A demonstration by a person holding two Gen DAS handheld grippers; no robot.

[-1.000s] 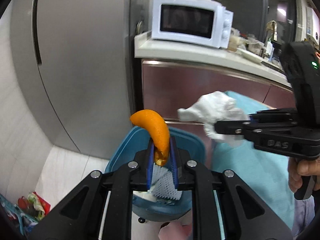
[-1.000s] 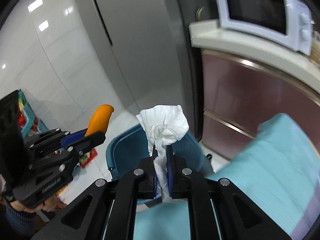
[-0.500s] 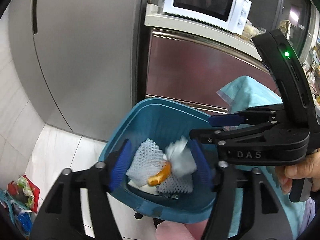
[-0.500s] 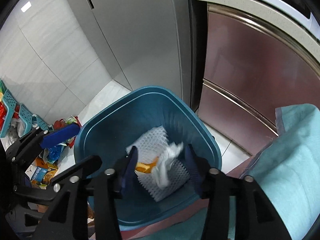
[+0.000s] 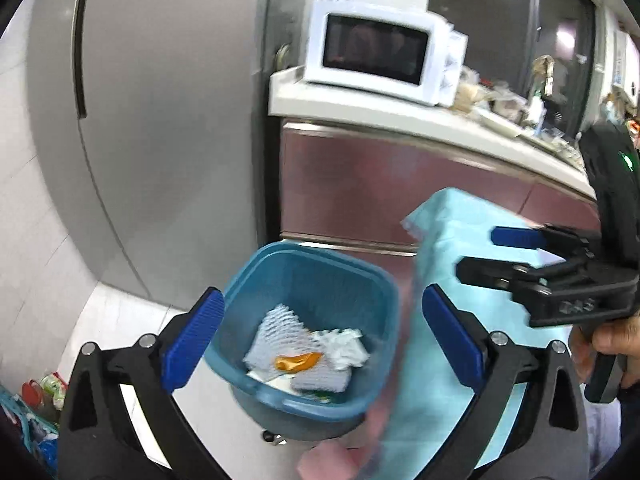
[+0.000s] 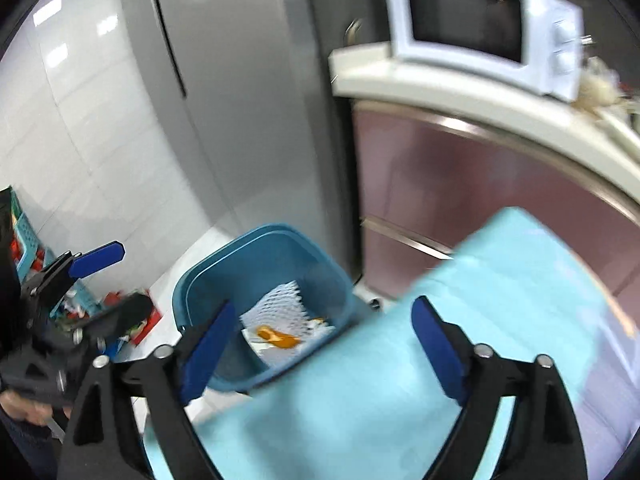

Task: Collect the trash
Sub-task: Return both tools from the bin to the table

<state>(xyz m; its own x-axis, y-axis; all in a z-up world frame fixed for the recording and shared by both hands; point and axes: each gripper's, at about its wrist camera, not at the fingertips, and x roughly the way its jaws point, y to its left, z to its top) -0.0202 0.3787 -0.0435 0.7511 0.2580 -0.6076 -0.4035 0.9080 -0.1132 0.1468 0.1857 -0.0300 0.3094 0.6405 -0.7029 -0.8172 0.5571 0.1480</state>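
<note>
Both my left tongs (image 5: pixel 322 334) and right tongs (image 6: pixel 322 340) have just sprung wide, empty; orange peel (image 5: pixel 298 361) and tissue (image 5: pixel 344 346) now lie inside the bin (image 5: pixel 312 264), so that load is binned

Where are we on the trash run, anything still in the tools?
Done: peel and tissue lie in the bin on the foam net. In hand: nothing; left tool and right tool have just opened, empty. Left: nothing more visible on the cloth.
</note>
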